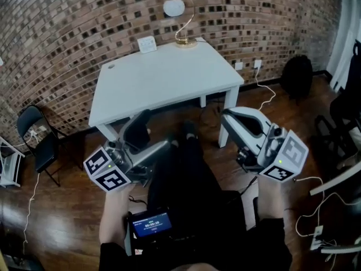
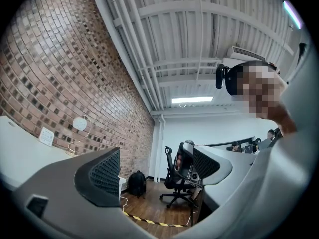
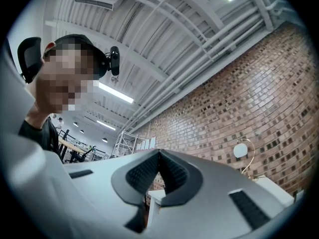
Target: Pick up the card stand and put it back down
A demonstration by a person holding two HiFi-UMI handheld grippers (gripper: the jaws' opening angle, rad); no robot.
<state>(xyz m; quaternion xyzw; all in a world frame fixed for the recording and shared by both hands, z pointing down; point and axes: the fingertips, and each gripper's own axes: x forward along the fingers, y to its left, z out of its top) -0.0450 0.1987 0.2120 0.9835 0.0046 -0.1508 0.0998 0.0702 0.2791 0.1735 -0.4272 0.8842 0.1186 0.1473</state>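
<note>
The card stand [image 1: 146,44] is a small white card holder that stands upright at the back edge of the white table [image 1: 163,81], close to the brick wall. It also shows small at the far left of the left gripper view [image 2: 46,136]. Both grippers are held low over the person's lap, short of the table's front edge and well away from the stand. My left gripper [image 1: 148,141] [image 2: 155,166] is open, with only the room showing between its pads. My right gripper [image 1: 230,119] [image 3: 159,156] is shut, its pads pressed together with nothing in them.
A gold arc lamp with a white globe [image 1: 179,16] stands beside the card stand. A black folding chair [image 1: 36,131] is at the left, a black backpack [image 1: 296,75] by the wall at the right. Cables lie on the wood floor. A device with a lit screen [image 1: 151,223] sits at the person's waist.
</note>
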